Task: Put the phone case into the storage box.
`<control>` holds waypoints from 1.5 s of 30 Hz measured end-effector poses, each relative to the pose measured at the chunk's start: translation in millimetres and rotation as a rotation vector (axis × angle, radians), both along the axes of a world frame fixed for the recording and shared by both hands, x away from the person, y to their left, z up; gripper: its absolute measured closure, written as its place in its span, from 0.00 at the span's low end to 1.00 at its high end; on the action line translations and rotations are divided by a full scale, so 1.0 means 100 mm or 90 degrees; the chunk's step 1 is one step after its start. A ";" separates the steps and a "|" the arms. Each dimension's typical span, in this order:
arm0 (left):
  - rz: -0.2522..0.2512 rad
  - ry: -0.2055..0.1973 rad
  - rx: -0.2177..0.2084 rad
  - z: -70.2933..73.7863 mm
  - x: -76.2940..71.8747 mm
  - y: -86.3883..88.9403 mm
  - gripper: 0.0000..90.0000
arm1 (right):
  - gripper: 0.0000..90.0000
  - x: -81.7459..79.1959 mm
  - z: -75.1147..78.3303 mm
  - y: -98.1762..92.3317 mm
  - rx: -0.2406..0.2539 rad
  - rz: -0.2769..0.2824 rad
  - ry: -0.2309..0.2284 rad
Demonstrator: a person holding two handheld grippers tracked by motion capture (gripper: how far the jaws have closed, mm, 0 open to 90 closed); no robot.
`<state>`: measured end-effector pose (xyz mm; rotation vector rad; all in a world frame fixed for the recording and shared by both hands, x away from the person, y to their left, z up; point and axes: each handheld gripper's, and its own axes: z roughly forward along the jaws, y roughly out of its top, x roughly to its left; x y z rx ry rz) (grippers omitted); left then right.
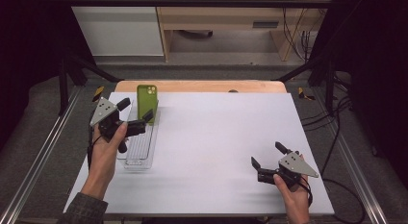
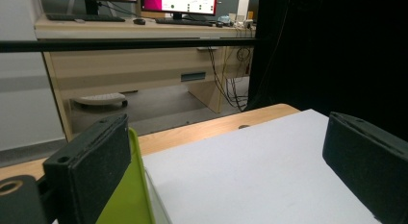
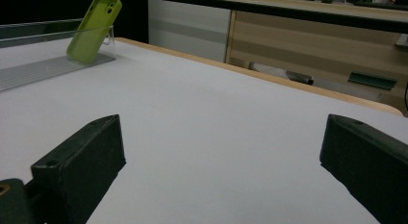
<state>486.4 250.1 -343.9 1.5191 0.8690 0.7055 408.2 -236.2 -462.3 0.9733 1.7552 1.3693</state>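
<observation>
Leaning in a clear tray [image 1: 139, 154], the green phone [image 1: 146, 103] stands just beside one finger of the left gripper [image 1: 134, 113], whose jaws are wide apart, perhaps touching it; the right gripper [image 1: 267, 159], also spread, holds nothing

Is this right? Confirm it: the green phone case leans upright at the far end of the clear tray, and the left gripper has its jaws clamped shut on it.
Not quite. The green phone case does lean at the far end of the clear tray, but the left gripper is open: the left gripper view shows its jaws wide apart, the case beside one jaw only.
</observation>
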 end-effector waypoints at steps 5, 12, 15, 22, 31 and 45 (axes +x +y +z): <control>-0.012 -0.012 -0.004 0.03 -0.09 0.10 0.03 | 0.02 -0.01 0.00 0.01 -0.004 0.002 -0.002; -0.017 -0.026 -0.009 0.01 -0.20 0.26 0.02 | 0.02 -0.01 0.00 0.00 -0.005 0.002 -0.003; -0.024 -0.034 -0.014 0.01 -0.26 0.31 0.02 | 0.02 -0.01 0.00 0.01 -0.006 0.003 -0.004; -0.026 -0.046 -0.013 -0.03 -0.39 0.43 0.02 | 0.02 -0.01 0.00 0.01 -0.006 0.003 -0.002; -0.021 -0.050 -0.023 -0.14 -0.50 0.53 0.02 | 0.02 -0.01 0.00 0.01 -0.006 0.003 -0.001; -0.023 -0.043 0.004 -0.37 -0.57 0.54 0.02 | 0.02 -0.01 0.00 0.00 -0.007 0.003 -0.001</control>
